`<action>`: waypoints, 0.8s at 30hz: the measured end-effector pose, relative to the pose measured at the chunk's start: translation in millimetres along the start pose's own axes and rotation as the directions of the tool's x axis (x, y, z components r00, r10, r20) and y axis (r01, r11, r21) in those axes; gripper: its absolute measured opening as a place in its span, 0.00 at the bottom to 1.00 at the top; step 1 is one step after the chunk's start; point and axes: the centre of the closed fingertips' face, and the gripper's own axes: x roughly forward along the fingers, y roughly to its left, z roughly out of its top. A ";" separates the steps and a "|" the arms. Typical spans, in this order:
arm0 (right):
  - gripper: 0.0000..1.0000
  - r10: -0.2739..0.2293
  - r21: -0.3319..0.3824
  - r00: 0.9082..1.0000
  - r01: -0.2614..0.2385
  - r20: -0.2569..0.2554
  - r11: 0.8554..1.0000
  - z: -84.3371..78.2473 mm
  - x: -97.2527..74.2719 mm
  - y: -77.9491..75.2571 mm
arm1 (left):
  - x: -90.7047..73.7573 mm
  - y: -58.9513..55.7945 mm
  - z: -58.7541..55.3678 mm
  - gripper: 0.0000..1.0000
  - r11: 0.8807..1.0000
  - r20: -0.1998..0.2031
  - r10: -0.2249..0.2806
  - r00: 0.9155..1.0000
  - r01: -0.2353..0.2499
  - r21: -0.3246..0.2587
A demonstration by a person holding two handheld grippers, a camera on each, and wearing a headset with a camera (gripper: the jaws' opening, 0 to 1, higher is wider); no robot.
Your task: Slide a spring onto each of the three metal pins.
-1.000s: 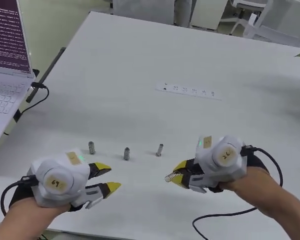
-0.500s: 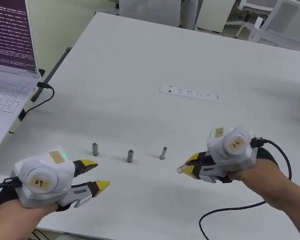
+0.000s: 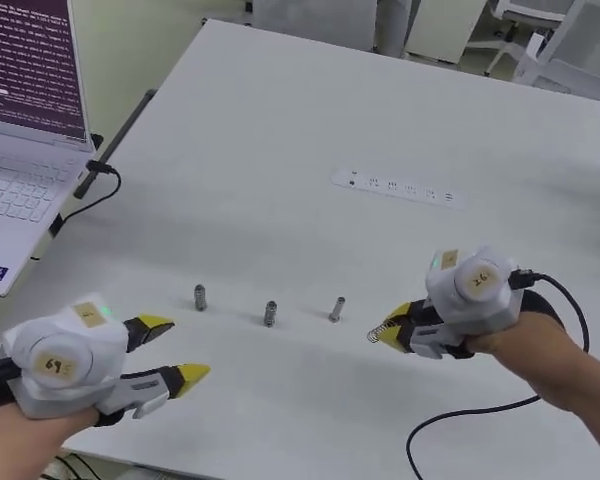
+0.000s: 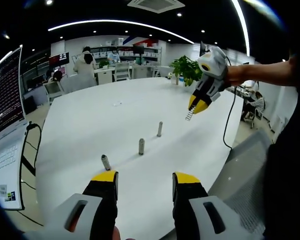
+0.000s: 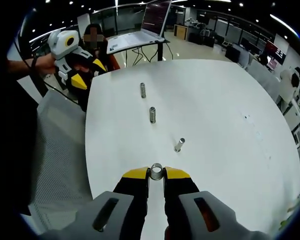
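The right claw (image 3: 390,328) is gripping a spring (image 3: 378,332) near the bare third pin (image 3: 337,309), probably next needing alignment over its tip; the left claw (image 3: 183,348) is gaping wide, empty.

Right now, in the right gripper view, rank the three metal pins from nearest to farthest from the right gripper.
1. Bare pin, just ahead of the right gripper, slightly to its right.
2. Middle pin, farther up the row.
3. Far pin, at the row's end, toward the laptop.
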 end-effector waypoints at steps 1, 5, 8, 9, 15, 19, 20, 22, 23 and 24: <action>0.08 0.000 0.000 1.000 0.000 -0.001 1.000 -0.1 1.3 -1.5 | -0.8 2.2 -1.2 0.39 1.000 -0.001 0.006 1.000 -0.006 -0.007; 0.08 0.000 -0.002 1.000 0.000 -0.002 1.000 1.8 7.0 -5.3 | -3.0 10.1 -4.8 0.44 0.999 -0.004 0.030 1.000 -0.030 -0.039; 0.08 -0.001 -0.004 1.000 0.001 -0.011 1.000 2.0 10.1 -8.8 | -6.4 13.7 -4.0 0.46 0.997 -0.003 0.050 0.999 -0.050 -0.053; 0.08 -0.001 -0.004 1.000 0.001 -0.012 1.000 2.5 11.7 -11.1 | -7.2 14.6 -3.9 0.46 0.997 -0.002 0.054 0.999 -0.054 -0.056; 0.08 -0.012 -0.001 1.000 0.012 -0.012 1.000 8.4 19.5 -23.1 | -13.3 20.3 -6.7 0.47 0.994 -0.004 0.073 0.997 -0.073 -0.079; 0.08 -0.021 -0.008 1.000 0.020 -0.010 1.000 13.2 25.7 -29.4 | -15.4 21.9 -11.7 0.47 0.993 -0.016 0.077 0.997 -0.079 -0.086; 0.08 -0.019 -0.009 1.000 0.019 -0.009 1.000 15.2 27.1 -30.7 | -15.9 22.4 -12.2 0.47 0.993 -0.017 0.079 0.997 -0.081 -0.088; 0.08 -0.019 -0.011 1.000 0.019 -0.007 1.000 17.6 28.3 -32.1 | -17.0 23.2 -12.7 0.47 0.992 -0.017 0.083 0.996 -0.084 -0.094; 0.08 -0.017 -0.012 1.000 0.017 -0.006 1.000 20.1 31.2 -34.9 | -17.8 24.1 -13.0 0.47 0.991 -0.016 0.086 0.996 -0.087 -0.097; 0.08 -0.016 -0.014 1.000 0.016 -0.005 1.000 21.7 32.5 -36.0 | -18.3 24.5 -13.2 0.47 0.991 -0.017 0.088 0.996 -0.089 -0.099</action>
